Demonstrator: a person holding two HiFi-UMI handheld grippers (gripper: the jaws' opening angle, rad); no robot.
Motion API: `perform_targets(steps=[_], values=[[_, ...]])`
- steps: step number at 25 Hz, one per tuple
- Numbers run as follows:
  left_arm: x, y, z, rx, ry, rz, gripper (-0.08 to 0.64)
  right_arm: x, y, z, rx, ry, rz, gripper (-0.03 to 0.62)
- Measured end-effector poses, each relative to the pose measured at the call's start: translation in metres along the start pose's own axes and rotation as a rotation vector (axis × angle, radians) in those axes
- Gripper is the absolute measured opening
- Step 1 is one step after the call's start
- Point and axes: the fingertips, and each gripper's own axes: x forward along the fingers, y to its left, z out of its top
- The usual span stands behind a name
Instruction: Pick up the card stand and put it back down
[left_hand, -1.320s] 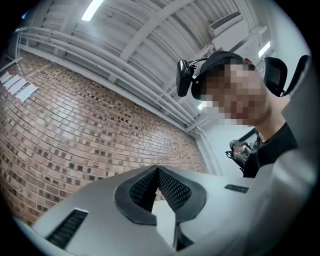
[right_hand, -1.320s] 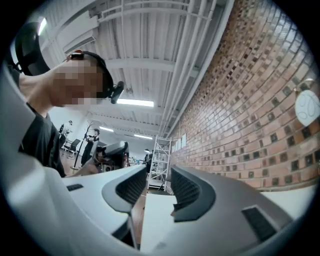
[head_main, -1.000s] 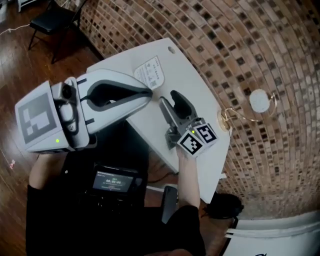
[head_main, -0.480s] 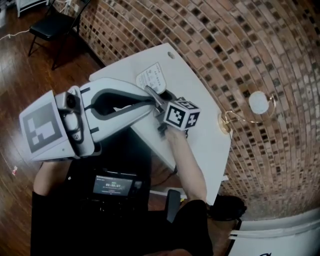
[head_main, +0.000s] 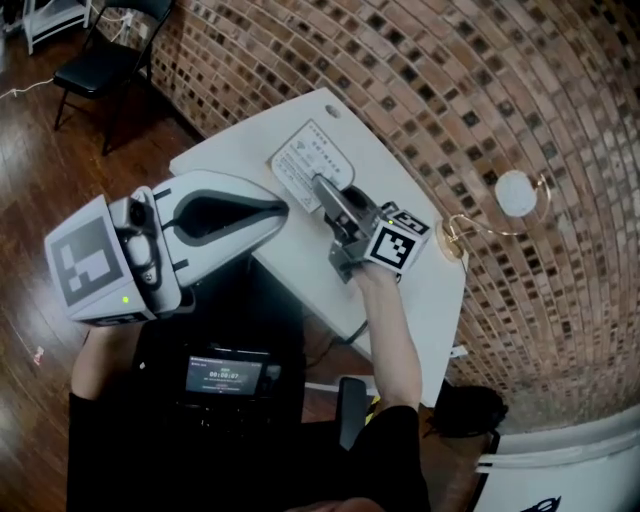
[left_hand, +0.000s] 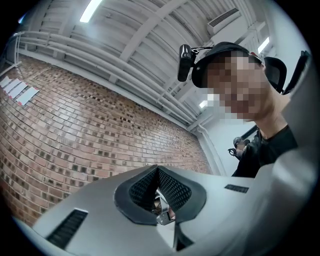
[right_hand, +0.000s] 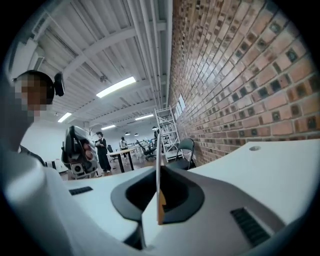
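The right gripper (head_main: 321, 187) has just squeezed its jaws tight, and they are pinching the card stand (head_main: 303, 158) by one edge. In the right gripper view the card shows as one thin upright strip between the two pads. The card stand is over the far end of the white table (head_main: 425, 275), close to the brick wall (head_main: 450, 90) (I cannot tell if it sits on the table or is a bit off it). The left gripper (head_main: 283, 208) is held up at the table's left side and does not touch the card. Its jaws are pressed together with nothing in them. A black chair (head_main: 105, 45) stands on the wood floor (head_main: 60, 150) past the table.
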Motion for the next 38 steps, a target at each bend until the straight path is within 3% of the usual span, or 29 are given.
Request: perform_targets(steps=[7, 12, 15, 23, 27, 38], values=[[0.0, -0.006, -0.024, -0.021, 0.031, -0.063, -0.008, -0.043, 0.007, 0.04, -0.089, -0.022, -0.005, 0.023], [0.03, -0.002, -0.021, -0.065, 0.05, -0.045, -0.008, -0.072, -0.006, 0.062, -0.074, -0.026, -0.001, 0.024], [0.043, 0.004, -0.038, -0.091, 0.064, -0.064, -0.008, -0.091, -0.013, 0.08, -0.134, -0.007, -0.032, 0.023], [0.102, 0.019, -0.086, -0.323, 0.091, -0.226, -0.008, -0.135, -0.05, 0.082, -0.146, 0.01, -0.055, 0.023], [0.13, 0.029, -0.107, -0.332, 0.135, -0.27, -0.008, -0.155, -0.069, 0.083, -0.12, 0.004, -0.045, 0.023], [0.164, 0.046, -0.149, -0.361, 0.145, -0.366, -0.008, -0.173, -0.12, 0.073, -0.114, 0.004, -0.075, 0.023]])
